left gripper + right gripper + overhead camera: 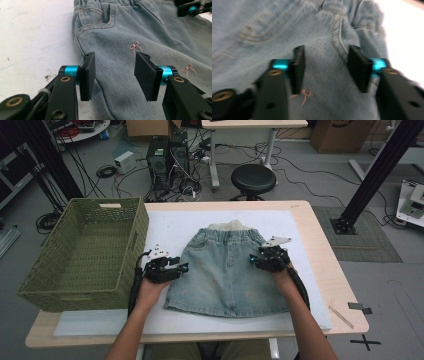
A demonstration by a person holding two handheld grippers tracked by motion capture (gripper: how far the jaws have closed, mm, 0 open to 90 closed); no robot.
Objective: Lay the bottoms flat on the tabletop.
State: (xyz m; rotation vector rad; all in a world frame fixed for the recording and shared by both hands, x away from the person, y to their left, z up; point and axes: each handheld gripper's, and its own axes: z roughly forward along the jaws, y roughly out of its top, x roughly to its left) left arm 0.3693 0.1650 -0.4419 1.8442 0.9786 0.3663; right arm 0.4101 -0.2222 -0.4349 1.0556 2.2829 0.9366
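Note:
A light blue denim skirt (227, 272) with small pink bows lies flat on the white mat (170, 227), waistband away from me. My left gripper (183, 266) sits at the skirt's left edge, open, its jaws apart over the side seam (114, 75) below the pocket. My right gripper (253, 259) rests at the skirt's right side, also open, jaws spread above the denim (325, 67) near a pocket seam. Nothing is pinched between either pair of jaws. The right gripper's blue tip (192, 9) shows far off in the left gripper view.
A large green woven basket (85, 252) stands on the table's left part, close to my left hand. The wooden table edge (330, 270) runs on the right. A black stool (253, 179), computer towers and cables lie on the floor beyond.

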